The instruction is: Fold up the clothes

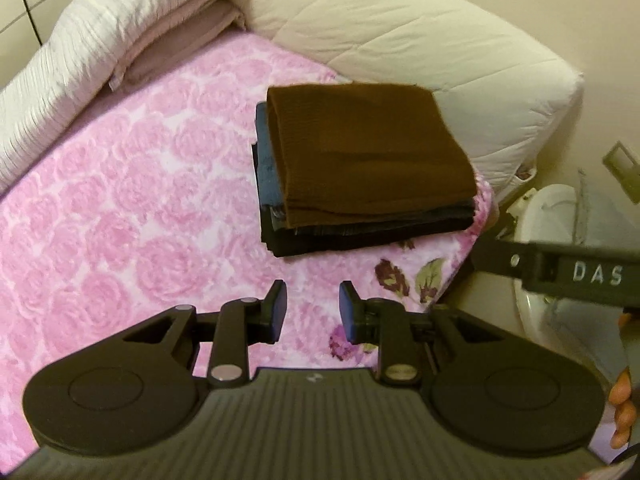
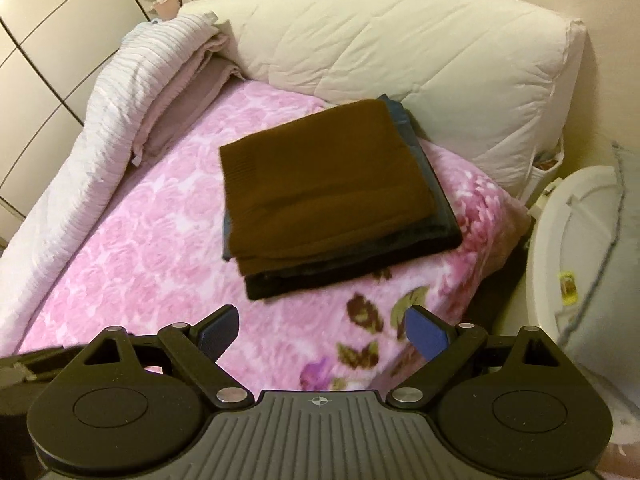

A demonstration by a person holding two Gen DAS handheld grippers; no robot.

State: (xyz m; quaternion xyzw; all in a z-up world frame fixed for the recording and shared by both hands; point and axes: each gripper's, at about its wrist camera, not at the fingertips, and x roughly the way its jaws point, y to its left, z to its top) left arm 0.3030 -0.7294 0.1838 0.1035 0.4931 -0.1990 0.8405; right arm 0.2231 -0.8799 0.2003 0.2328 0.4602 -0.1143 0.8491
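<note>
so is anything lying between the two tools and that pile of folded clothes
Nothing visible is. Only bare pink blanket lies between the open right tool, the open left tool and the pile of folded clothes. Both tools are empty and short of the pile.

A folded brown knit garment lies flat, squared into a neat rectangle, on top of a stack of folded dark blue and black clothes whose edges show beneath it, resting on a pink rose-patterned blanket.
</note>
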